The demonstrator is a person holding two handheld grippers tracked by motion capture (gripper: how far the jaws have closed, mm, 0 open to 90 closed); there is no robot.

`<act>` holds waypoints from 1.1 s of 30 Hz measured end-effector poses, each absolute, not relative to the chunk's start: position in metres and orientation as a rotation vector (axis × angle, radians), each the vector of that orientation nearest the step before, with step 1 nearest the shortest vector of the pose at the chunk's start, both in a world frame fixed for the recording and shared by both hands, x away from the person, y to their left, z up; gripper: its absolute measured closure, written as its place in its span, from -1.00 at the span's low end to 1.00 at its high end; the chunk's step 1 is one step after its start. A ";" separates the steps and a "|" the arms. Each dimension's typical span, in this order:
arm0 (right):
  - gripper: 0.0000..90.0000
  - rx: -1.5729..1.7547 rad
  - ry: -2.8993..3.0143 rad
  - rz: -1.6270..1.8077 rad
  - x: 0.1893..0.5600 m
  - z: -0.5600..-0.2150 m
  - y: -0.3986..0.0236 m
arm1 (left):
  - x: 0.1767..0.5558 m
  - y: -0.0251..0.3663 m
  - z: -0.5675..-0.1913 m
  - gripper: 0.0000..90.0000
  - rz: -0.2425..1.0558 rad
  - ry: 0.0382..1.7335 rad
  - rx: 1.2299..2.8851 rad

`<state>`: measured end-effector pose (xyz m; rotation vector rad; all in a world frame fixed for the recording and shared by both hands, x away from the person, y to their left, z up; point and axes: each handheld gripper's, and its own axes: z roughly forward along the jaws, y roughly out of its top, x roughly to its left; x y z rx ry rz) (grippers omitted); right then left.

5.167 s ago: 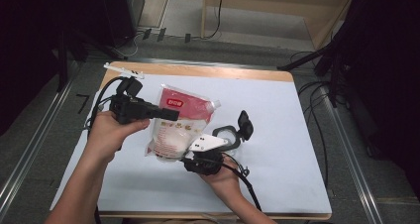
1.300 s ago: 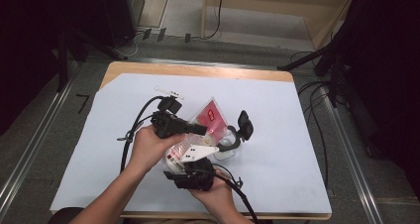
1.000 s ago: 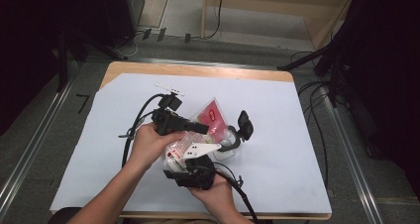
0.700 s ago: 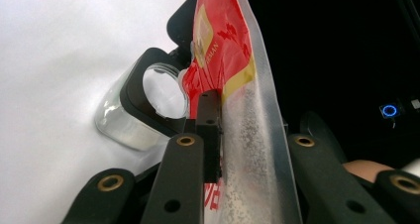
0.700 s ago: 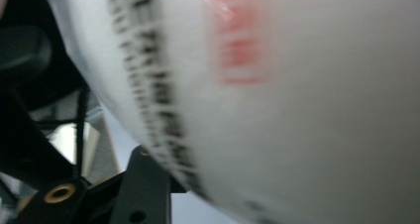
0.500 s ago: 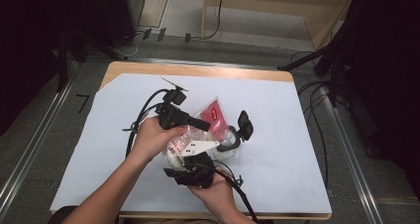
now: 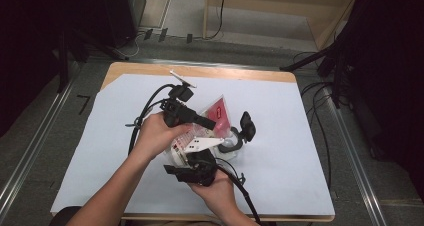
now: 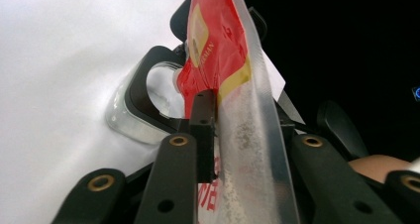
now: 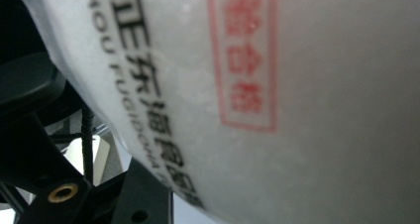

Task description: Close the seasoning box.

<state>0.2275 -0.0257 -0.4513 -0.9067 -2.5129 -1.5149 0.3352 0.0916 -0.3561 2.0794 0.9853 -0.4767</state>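
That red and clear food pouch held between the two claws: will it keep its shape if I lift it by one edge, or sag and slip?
The pouch looks like thin glossy film with loose granular fill, so it will probably sag and shift its weight. The left claw pinches a flat edge, likely a secure hold. The smooth film may slip under a weak grip.

Two black handheld grippers, the left gripper and the right gripper, are seen with brass-ringed jaw screws, trailing black cables and a grey three-cornered plate.
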 end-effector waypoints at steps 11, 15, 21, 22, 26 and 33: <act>0.37 -0.912 -2.353 -1.578 0.227 -0.453 -0.031 | 0.324 0.096 -0.350 0.48 -0.436 0.982 2.088; 0.36 -0.898 -2.398 -1.567 0.225 -0.454 -0.030 | 0.322 0.096 -0.351 0.65 -0.419 0.996 2.093; 0.27 -0.871 -2.485 -1.563 0.221 -0.455 -0.025 | 0.321 0.094 -0.352 0.70 -0.427 1.005 2.095; 0.26 -0.864 -2.513 -1.561 0.220 -0.455 -0.023 | 0.321 0.094 -0.351 0.71 -0.413 1.007 2.091; 0.37 -0.856 -2.557 -1.538 0.220 -0.453 -0.023 | 0.320 0.093 -0.350 0.70 -0.389 0.999 2.088; 0.38 -0.875 -2.460 -1.558 0.223 -0.451 -0.026 | 0.319 0.092 -0.348 0.59 -0.391 0.984 2.086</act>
